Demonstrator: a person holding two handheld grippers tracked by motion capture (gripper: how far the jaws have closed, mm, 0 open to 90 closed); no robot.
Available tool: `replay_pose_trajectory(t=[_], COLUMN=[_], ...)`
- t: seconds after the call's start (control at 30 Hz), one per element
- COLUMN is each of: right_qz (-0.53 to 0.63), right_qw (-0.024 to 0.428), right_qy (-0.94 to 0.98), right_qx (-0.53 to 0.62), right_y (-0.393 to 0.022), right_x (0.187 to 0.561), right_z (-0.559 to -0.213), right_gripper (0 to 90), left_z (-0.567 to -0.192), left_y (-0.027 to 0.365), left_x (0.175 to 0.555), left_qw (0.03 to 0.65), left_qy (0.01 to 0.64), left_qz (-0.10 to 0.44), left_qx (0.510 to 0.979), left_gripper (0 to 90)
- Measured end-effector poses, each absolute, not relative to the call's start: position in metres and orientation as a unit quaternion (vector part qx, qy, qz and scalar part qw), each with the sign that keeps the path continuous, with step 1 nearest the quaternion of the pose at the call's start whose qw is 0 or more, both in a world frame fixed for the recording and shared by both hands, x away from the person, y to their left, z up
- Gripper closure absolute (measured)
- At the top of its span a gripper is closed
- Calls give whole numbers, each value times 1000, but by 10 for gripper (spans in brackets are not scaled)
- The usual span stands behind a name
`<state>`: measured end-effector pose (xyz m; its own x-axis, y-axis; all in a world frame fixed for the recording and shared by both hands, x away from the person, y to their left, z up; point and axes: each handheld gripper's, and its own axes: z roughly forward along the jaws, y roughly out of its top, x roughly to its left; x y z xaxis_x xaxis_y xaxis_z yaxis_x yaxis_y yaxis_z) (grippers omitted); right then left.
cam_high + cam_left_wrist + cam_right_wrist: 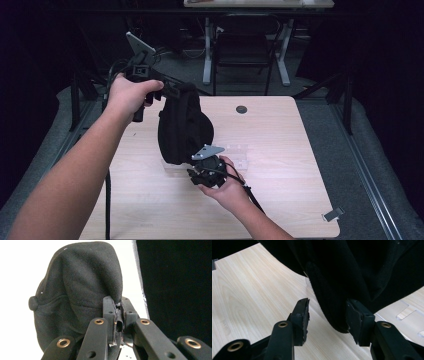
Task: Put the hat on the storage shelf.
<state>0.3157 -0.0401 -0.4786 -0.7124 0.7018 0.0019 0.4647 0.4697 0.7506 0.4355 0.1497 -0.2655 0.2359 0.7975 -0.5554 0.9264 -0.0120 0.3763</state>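
Soft black fabric cap (181,127) hangs over the pale wooden desk (280,135).
Left claw (118,315) pinches its edge; right claw (327,318), spread, straddles the limp, light lower brim, unclamped.

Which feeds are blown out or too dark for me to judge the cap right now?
High view: room behind is near black, table evenly lit. Left gripper view: background washed out white, black cap keeps its weave. Right gripper view: cap is a detailless dark mass; wood grain is sharp.
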Motion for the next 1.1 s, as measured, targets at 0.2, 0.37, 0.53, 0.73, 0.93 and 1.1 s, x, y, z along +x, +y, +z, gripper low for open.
replay_pose_trajectory(t=[0.2, 0.37, 0.53, 0.73, 0.93, 1.1], right_qz=[382, 376, 376, 389, 398, 421], right_qw=[156, 160, 160, 158, 148, 122], right_qy=[838, 840, 843, 838, 837, 825], right_qx=[357, 356, 351, 350, 344, 355], right_y=[-40, -42, -47, -56, -60, -67], right_x=[318, 318, 318, 318, 319, 323], right_z=[-479, -479, -478, -479, -478, -479], right_gripper=[596, 666, 717, 740, 751, 752], left_z=[-266, -265, -264, -260, -257, -255], left_y=[148, 147, 146, 136, 131, 126], left_x=[435, 434, 433, 432, 432, 432], left_qw=[347, 347, 346, 346, 348, 349], left_qy=[610, 608, 606, 599, 594, 593], left_qz=[-97, -95, -95, -93, -96, -94], left_qx=[706, 707, 710, 716, 719, 719], left_gripper=[849, 849, 849, 849, 849, 849])
